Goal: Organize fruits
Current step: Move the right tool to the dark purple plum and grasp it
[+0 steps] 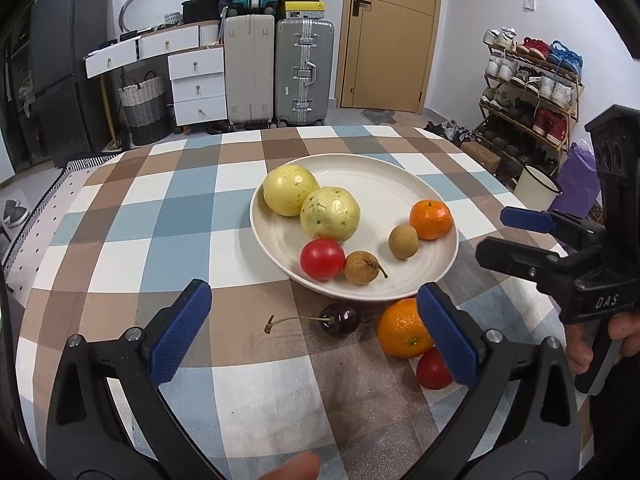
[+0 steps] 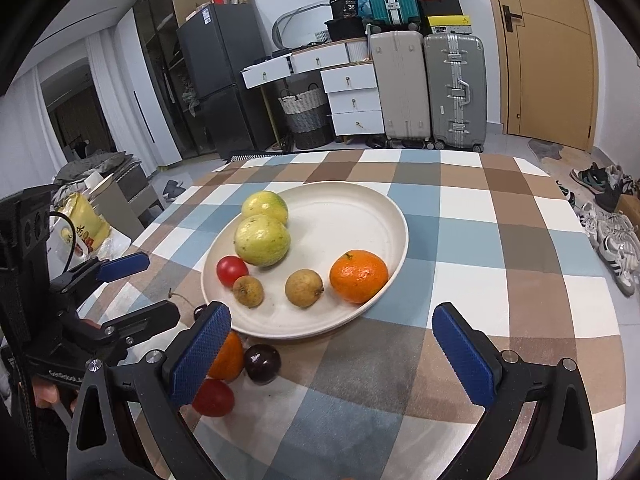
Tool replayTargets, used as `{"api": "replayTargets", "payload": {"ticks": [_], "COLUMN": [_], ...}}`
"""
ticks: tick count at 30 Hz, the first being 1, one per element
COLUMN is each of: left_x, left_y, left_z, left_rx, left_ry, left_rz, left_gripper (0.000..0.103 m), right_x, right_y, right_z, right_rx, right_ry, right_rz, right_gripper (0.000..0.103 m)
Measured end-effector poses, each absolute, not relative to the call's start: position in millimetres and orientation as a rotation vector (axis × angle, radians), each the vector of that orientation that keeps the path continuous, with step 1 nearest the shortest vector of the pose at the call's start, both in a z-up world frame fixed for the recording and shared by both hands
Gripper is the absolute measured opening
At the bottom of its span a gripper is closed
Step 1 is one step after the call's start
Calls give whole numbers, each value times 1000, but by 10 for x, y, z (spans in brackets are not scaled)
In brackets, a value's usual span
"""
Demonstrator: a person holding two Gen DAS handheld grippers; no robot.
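- I hold both grippers low over the tabletop (image 1: pixel 120 216) with the checked brown, blue and white cloth, and both face the round cream plate (image 1: pixel 400 176).
- My left gripper (image 1: pixel 316 332) has its blue pads wide apart and holds nothing; the dark cherry with the long stem (image 1: pixel 340 319) lies on the cloth between them, so I judge it is the next fruit to take.
- My right gripper (image 2: pixel 332 356) is also spread apart and empty, near the front rim of the plate.
- On the plate are already two pale yellow round fruits (image 1: pixel 290 195), a small red tomato (image 1: pixel 322 259), two small brown longans (image 1: pixel 361 267) and an orange mandarin (image 1: pixel 431 219). I think the plate is the collecting place.
- Not yet on the plate: the cherry, a second orange mandarin (image 1: pixel 402 330) and a second red tomato (image 1: pixel 432 370), close together on the cloth just in front of the plate.
- The left view shows the whole cherry stem; in the right view my own left finger (image 2: pixel 200 356) hides part of the mandarin.
- The right view shows a second dark cherry (image 2: pixel 262 363) beside that mandarin; in the left view I do not see it.
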State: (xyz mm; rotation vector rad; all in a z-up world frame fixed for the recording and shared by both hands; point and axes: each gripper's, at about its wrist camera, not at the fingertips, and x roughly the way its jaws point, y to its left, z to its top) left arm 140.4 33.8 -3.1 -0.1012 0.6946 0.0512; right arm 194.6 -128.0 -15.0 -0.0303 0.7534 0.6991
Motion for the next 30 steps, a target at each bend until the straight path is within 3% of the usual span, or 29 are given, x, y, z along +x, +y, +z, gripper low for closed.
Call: {"api": "replayTargets", "payload": {"ticks": [19,30], "left_x": [1257,1312], "left_y": [294,377], "left_z": [-151,-216], "left_rx": [-116,-162], "left_ry": [731,753], "left_rz": [-7,2], "left_gripper": [102,102], "right_x": [1863,1785], "right_y": [-1151,-977], "right_z": [-424,-532], "right_rx": [-154,-229], "right_ry": [908,922], "right_rz": [761,808], "right_gripper": [102,79]}}
